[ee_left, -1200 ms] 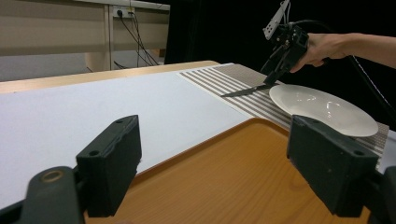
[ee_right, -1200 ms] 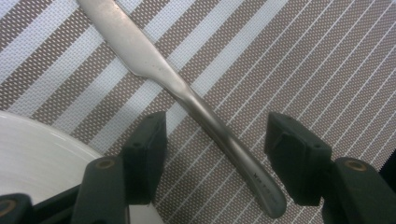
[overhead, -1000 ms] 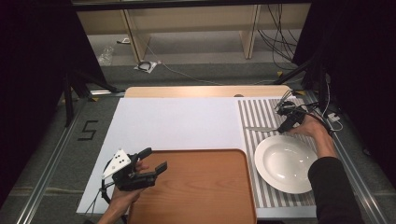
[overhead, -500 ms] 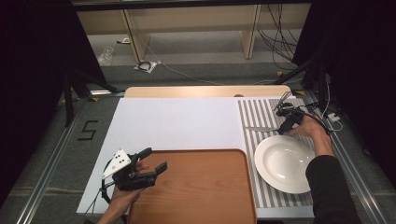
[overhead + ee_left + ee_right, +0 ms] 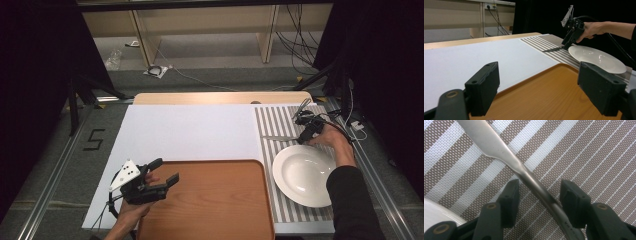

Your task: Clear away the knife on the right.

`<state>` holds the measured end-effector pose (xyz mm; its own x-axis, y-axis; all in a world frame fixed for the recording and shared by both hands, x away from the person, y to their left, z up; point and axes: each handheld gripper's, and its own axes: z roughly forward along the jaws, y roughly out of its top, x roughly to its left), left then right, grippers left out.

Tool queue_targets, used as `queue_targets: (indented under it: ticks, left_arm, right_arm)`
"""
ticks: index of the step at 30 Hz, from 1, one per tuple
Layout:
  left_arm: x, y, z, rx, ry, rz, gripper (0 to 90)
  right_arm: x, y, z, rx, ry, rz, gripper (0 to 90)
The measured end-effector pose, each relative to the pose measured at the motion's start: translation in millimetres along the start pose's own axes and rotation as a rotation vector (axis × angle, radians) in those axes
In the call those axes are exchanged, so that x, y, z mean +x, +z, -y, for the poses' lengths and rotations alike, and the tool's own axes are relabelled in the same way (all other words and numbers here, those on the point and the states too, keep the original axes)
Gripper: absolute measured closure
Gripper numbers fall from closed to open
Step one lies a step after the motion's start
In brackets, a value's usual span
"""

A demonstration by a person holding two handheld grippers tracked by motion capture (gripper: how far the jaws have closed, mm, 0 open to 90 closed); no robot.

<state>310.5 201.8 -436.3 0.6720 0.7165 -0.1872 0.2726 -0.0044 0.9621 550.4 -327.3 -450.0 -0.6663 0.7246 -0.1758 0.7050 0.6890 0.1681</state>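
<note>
A steel table knife (image 5: 499,147) lies on the brown-and-white striped placemat (image 5: 280,120), just beyond the white plate (image 5: 305,175). My right gripper (image 5: 539,187) points down over the knife's handle. Its jaws have just been closing and now straddle the handle, with a gap left on each side. The knife (image 5: 274,138) points left from that gripper (image 5: 302,137). My left gripper (image 5: 166,172) hovers open over the left edge of the wooden tray (image 5: 210,200), with nothing between its jaws (image 5: 537,82). From there the right gripper (image 5: 567,45) and knife blade (image 5: 551,49) show beside the plate (image 5: 596,57).
A white mat (image 5: 185,130) covers the table's middle and left. The plate's rim (image 5: 434,212) lies close to my right gripper's left jaw. Cables trail at the table's right edge, and shelving stands beyond the far edge.
The right hand has shifted slightly over the knife. The left gripper has kept still over the tray edge.
</note>
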Motion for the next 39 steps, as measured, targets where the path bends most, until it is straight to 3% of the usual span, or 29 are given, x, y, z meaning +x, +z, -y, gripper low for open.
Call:
queue_targets:
  ticks: [11,17,22,26,28,30,31,39]
  left_arm:
    - [-0.6,0.0,-0.1,-0.002,0.000,0.002,17.9]
    - [-0.8,-0.1,-0.2,-0.003,0.002,0.002,17.9]
    - [-0.9,0.0,-0.2,-0.002,0.002,0.003,17.9]
    - [-0.6,-0.2,-0.2,-0.002,0.001,0.002,17.9]
    - [-0.6,-0.4,-0.3,-0.003,0.002,0.002,17.9]
    - [-0.7,-0.4,-0.4,-0.003,0.002,0.002,17.9]
    - [-0.7,-0.3,-0.3,-0.003,0.003,0.002,17.9]
    - [-0.7,-0.4,-0.4,-0.003,0.003,0.002,17.9]
  right_arm:
    - [-1.1,0.4,-0.2,0.000,-0.002,-0.016,53.9]
    - [0.7,-0.2,-1.1,0.009,-0.015,-0.033,62.0]
    - [4.2,-0.3,-4.5,0.028,-0.059,-0.033,69.6]
    - [7.5,-1.2,-7.6,0.055,-0.052,-0.033,71.1]
    - [6.8,-0.1,-8.4,0.056,-0.093,-0.031,74.7]
    - [9.2,-1.2,-10.0,0.073,-0.072,-0.040,76.6]
    - [8.5,-0.1,-10.1,0.068,-0.099,-0.039,78.5]
    - [11.3,-0.4,-12.4,0.087,-0.120,-0.025,79.9]
